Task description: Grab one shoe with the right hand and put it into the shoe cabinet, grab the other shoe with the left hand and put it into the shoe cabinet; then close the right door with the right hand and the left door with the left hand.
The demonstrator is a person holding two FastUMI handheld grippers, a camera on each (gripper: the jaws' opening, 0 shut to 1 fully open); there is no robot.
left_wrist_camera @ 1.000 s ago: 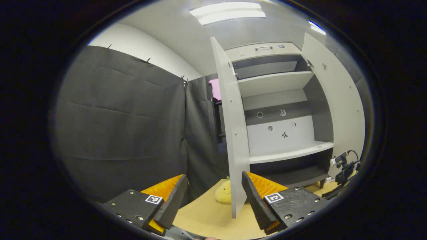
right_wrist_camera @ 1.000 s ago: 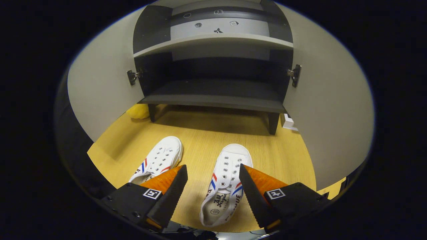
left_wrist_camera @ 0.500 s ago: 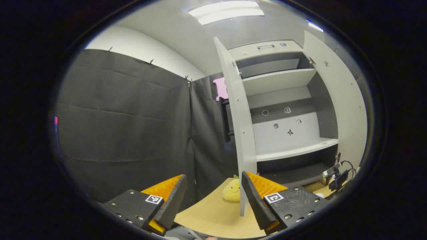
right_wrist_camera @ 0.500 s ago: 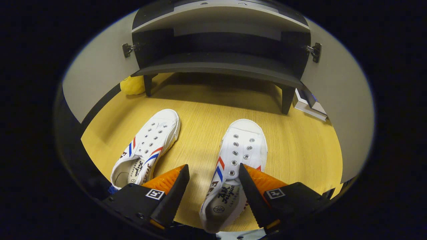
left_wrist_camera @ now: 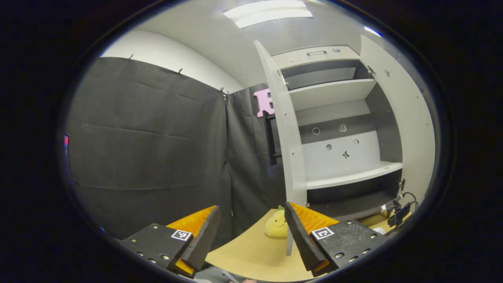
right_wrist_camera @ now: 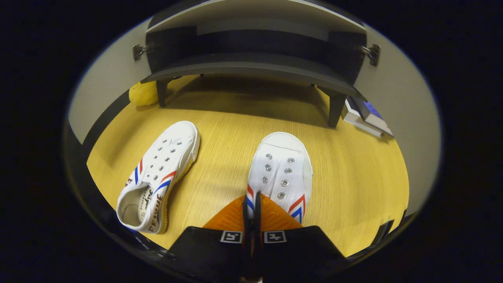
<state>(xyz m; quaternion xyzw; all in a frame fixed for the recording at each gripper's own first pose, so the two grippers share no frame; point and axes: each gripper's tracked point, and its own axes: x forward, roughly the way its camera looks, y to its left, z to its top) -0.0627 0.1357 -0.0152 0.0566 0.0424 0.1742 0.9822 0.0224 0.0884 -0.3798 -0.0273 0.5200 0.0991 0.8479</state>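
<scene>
Two fingers of the left gripper [left_wrist_camera: 251,232] stand spread apart in the left gripper view, holding nothing. At one o'clock stands the shoe cabinet [left_wrist_camera: 338,133], both doors open.

In the right gripper view, the right gripper [right_wrist_camera: 252,204] is pressed together, apparently pinching the near shoe [right_wrist_camera: 281,173] at its side edge. At ten o'clock the other shoe [right_wrist_camera: 159,177] lies on the floor [right_wrist_camera: 353,177].

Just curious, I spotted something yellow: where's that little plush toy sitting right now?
The yellow plush toy sits on the wooden floor beside the shoe cabinet's front left leg, behind the open left door.
</scene>
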